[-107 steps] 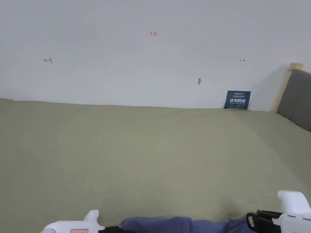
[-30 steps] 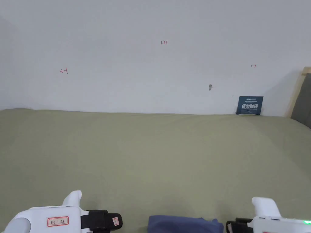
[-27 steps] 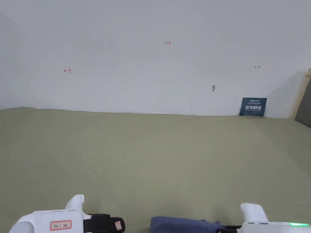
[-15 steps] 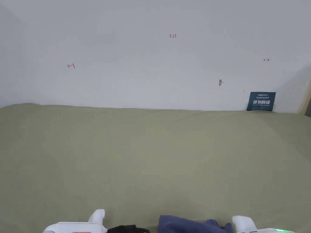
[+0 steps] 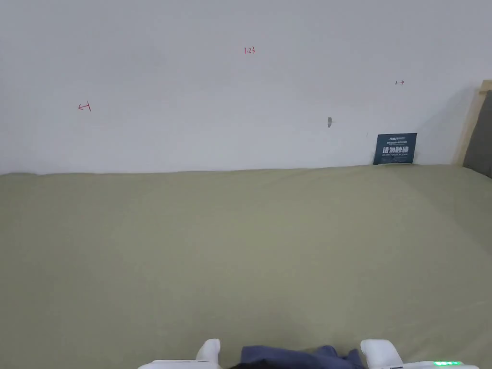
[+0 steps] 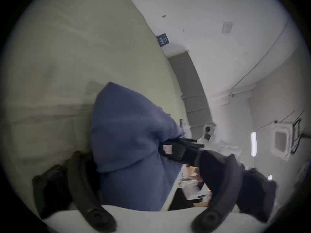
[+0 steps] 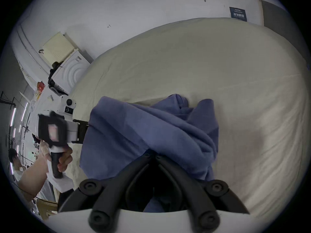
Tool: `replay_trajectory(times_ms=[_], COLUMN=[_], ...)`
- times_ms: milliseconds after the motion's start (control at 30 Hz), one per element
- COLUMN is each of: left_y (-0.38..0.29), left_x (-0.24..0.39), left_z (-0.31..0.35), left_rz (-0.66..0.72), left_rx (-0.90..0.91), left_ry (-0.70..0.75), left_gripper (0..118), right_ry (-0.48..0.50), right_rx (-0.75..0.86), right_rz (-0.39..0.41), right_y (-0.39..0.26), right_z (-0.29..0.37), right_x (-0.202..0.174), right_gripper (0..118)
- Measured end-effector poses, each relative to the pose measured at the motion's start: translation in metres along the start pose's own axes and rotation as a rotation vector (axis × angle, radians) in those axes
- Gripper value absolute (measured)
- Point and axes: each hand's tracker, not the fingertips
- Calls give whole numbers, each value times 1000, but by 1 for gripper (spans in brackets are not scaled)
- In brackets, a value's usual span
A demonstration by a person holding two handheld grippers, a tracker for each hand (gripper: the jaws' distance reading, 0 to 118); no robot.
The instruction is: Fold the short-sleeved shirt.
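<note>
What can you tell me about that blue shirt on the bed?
The blue shirt is a soft, matte, slate-blue knit, bunched and creased rather than spread flat. It lies at the near edge of the olive-green bed sheet. The right claw has its jaws closed together on a fold of it. In the left gripper view the cloth drapes between the left claw's spread jaws, its far edge running to the other claw. Sleeves and collar cannot be made out.

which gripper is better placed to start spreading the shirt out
Right. Its fingers are shut on the shirt, bunched on the bed. The left gripper is wide open around cloth.
</note>
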Motion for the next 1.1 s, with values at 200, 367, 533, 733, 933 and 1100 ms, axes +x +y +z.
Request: replay_trajectory(times_ms=[200,367,533,733,933,1100], left_y=[-4,2,18,41,69,80], left_x=[-12,-8,-12,-35,-78,-119], left_z=[2,8,47,147,275,395], left_rz=[57,29,22,-8,-18,-18], left_rx=[-8,-30,-14,23,48,96], left_ry=[67,100,87,176,319,432], left_gripper=[22,22,22,22,22,22], right_ry=[-10,-54,-142,-312,-318,-268], right_rx=[14,30,196,577,768,816], right_rz=[11,32,130,232,241,260], right_y=[0,2,10,17,31,32], right_z=[1,4,13,5,-37,-77], right_x=[-6,-21,-64,-156,-268,-343], right_gripper=[0,0,0,0,0,0])
